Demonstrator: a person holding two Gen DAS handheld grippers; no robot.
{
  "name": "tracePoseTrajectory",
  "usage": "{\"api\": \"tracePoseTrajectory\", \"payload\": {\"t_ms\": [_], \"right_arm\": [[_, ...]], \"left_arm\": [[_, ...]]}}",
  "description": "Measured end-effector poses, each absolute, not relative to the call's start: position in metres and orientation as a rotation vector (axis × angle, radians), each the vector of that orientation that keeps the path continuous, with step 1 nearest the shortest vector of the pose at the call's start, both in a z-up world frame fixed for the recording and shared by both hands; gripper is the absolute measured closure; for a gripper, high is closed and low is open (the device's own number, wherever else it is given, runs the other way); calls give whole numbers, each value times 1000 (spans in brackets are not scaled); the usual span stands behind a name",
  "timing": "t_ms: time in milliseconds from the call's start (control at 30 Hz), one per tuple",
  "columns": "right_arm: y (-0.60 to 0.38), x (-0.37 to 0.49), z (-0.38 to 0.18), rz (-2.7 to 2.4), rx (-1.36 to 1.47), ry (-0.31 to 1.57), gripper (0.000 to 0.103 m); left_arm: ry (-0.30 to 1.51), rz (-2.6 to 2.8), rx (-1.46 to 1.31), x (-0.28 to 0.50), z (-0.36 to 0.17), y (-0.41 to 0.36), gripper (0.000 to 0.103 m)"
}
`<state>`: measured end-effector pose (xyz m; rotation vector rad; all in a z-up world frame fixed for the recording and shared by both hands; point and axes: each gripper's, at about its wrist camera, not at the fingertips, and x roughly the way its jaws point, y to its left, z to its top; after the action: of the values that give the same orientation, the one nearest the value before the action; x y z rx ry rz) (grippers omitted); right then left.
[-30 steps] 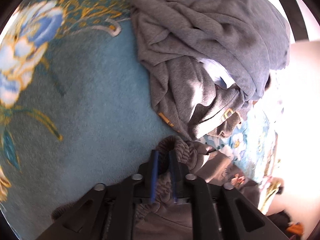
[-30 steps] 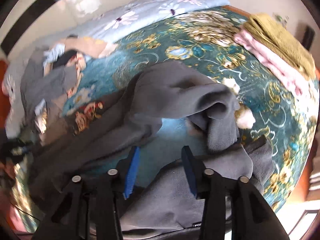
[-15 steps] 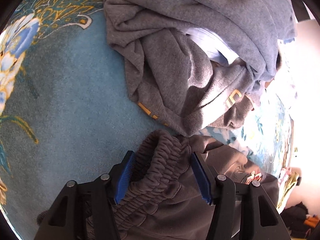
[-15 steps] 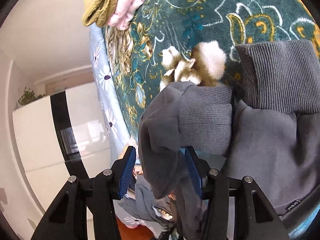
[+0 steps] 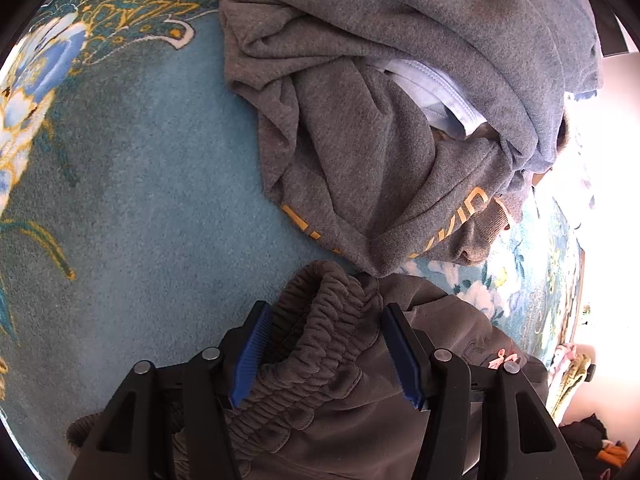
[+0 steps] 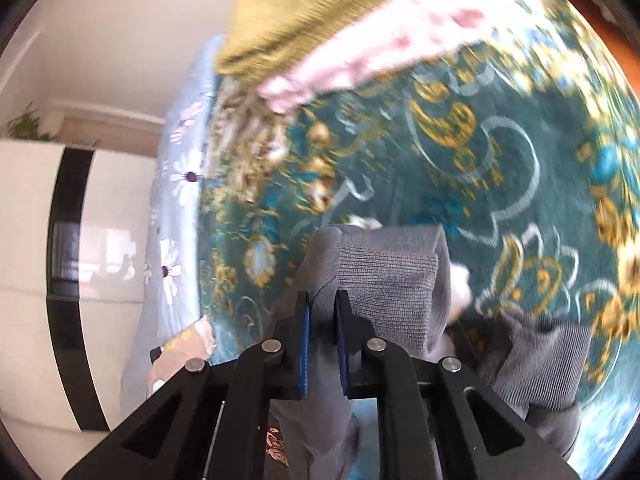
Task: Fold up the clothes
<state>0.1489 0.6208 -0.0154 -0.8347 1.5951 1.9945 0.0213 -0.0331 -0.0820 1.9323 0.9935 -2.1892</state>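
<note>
both claws differ: left claw (image 5: 326,354) gapes around the waistband (image 5: 320,320), right claw (image 6: 323,350) pinches the cuff (image 6: 384,280).

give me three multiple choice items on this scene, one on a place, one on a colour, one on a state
1. Where does the elastic waistband lie?
A. between the left gripper's fingers
B. on top of the grey sweatshirt
C. hanging off the bed's edge

2. What colour is the lettering on the grey sweatshirt?
A. white
B. orange-yellow
C. red

3. What state is the right gripper in?
A. wide open over bare blanket
B. shut on nothing
C. shut on the ribbed cuff

Answers:
1 A, the gathered band sits between the spread blue pads of the left gripper.
2 B, orange-yellow letters run along the folds.
3 C, the pads pinch grey fabric at the edge of the ribbed cuff.
</note>
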Motion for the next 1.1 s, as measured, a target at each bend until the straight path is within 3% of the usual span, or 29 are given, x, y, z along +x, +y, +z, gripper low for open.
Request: {"api": "tracePoseTrajectory", "payload": {"t_ms": [133, 200, 333, 400, 433, 467, 667, 933, 1100], "right_arm": [[613, 141, 47, 2338, -793, 1137, 92], [620, 131, 31, 2282, -927, 1022, 91], [648, 140, -44, 2029, -1127, 1132, 91], [652, 152, -59, 1991, -1142, 1170, 87], [653, 158, -64, 1982, -1140, 1186, 79], [655, 161, -64, 1982, -1134, 1195, 72], [661, 186, -33, 2045, -1036, 1227, 65], [626, 272, -53, 1953, -1038, 1377, 65], [598, 325, -88, 1810, -1006, 1571, 65]], "left_arm": [[991, -2186, 1930, 26, -82, -34, 42], [983, -2181, 1931, 27, -82, -34, 42], [967, -2165, 1942, 31, -79, -33, 42], [976, -2160, 1950, 34, -78, -35, 42], [986, -2158, 1952, 36, -77, -37, 42], [996, -2156, 1954, 37, -77, -38, 42], [1056, -2180, 1954, 54, -65, -45, 43], [1059, -2205, 1951, 106, -40, -86, 41], [1080, -2119, 1941, 142, -36, -137, 40]]}}
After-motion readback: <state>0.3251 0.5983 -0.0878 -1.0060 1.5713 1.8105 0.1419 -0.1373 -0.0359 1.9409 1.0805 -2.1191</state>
